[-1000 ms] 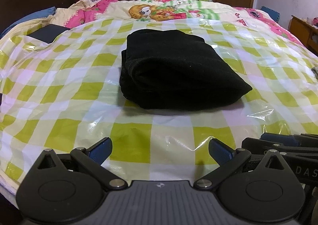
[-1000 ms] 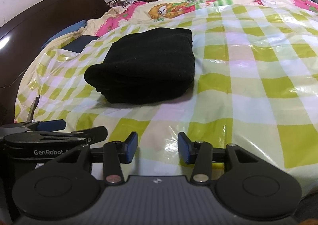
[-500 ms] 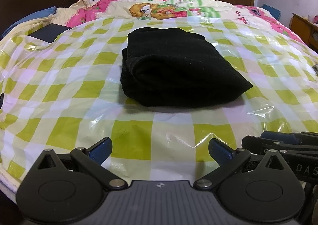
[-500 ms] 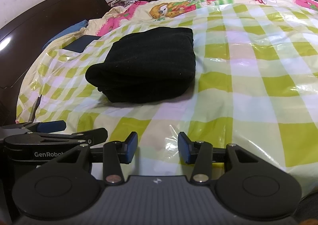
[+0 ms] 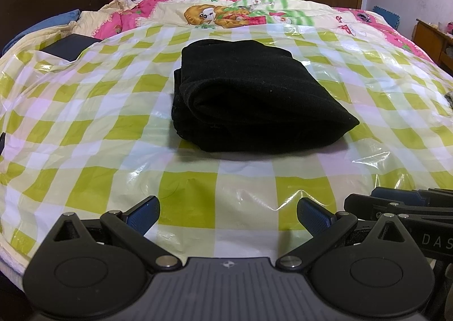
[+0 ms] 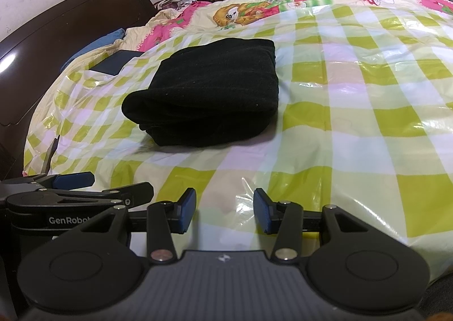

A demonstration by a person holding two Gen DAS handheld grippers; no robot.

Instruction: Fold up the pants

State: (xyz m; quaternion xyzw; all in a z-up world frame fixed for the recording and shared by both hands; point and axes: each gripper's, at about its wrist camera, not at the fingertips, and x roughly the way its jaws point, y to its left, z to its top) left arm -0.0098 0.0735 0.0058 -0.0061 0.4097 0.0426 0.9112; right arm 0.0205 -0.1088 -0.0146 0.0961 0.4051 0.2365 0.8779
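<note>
Nothing is differing from a sec ago: pants (image 5: 254,97) and both tongs are staying where they were. Left tongs (image 5: 228,214) are hanging wide open w/ nothing inside, tilted down at the near bed (image 5: 85,134) edge. Right tongs (image 6: 224,210) are standing half open, empty, just beside them. Folded pants are lying mid-bed, long axis running near-to-far.

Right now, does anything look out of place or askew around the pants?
Nothing stands out. The pants lie in a compact folded bundle on the checked plastic sheet, clear of both tools.
</note>
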